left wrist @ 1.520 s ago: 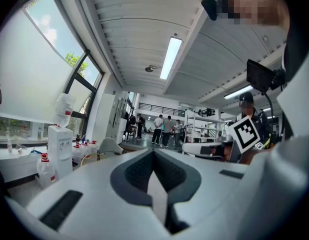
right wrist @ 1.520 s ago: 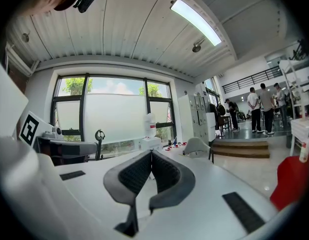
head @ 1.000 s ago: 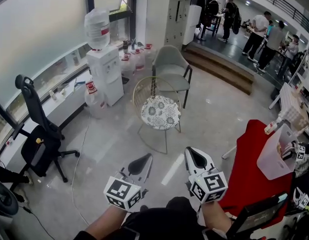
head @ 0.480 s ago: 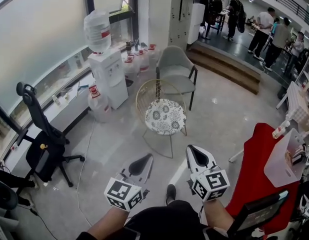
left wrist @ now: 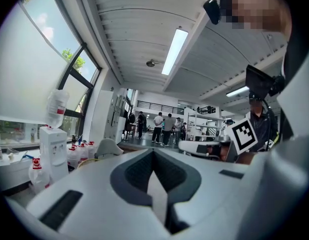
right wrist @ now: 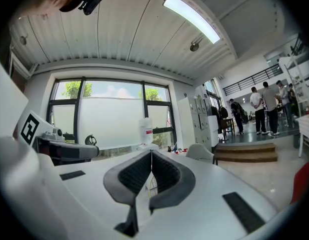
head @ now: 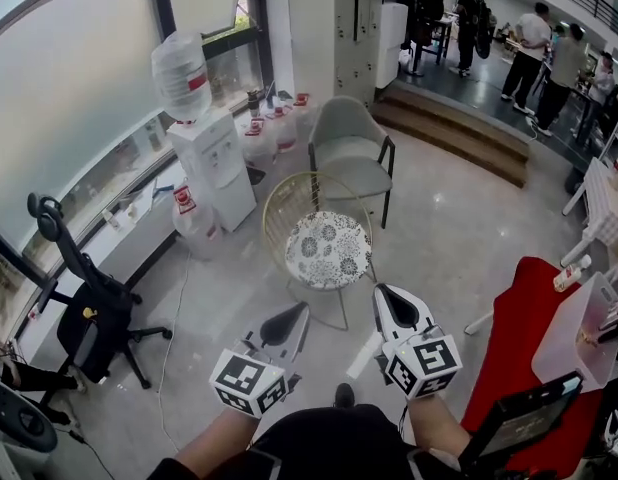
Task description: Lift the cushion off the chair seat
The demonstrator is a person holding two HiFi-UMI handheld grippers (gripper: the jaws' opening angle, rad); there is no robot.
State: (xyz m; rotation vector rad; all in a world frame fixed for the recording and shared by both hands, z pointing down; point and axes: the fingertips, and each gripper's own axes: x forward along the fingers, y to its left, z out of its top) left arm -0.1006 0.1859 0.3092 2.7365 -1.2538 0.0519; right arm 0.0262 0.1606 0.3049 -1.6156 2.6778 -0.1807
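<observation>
Red bottle label [head: 197,82]; patterned cushion [head: 329,250]

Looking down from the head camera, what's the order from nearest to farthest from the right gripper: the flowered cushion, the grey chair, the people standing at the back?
From the right gripper:
1. Flowered cushion, just ahead, on the gold wire chair.
2. Grey chair, behind the wire chair.
3. People, far back, beyond the steps, upper right.

Glossy grey floor [head: 439,228], tall frosted windows [head: 69,78], water dispenser [head: 211,158], black office chair [head: 89,303].
</observation>
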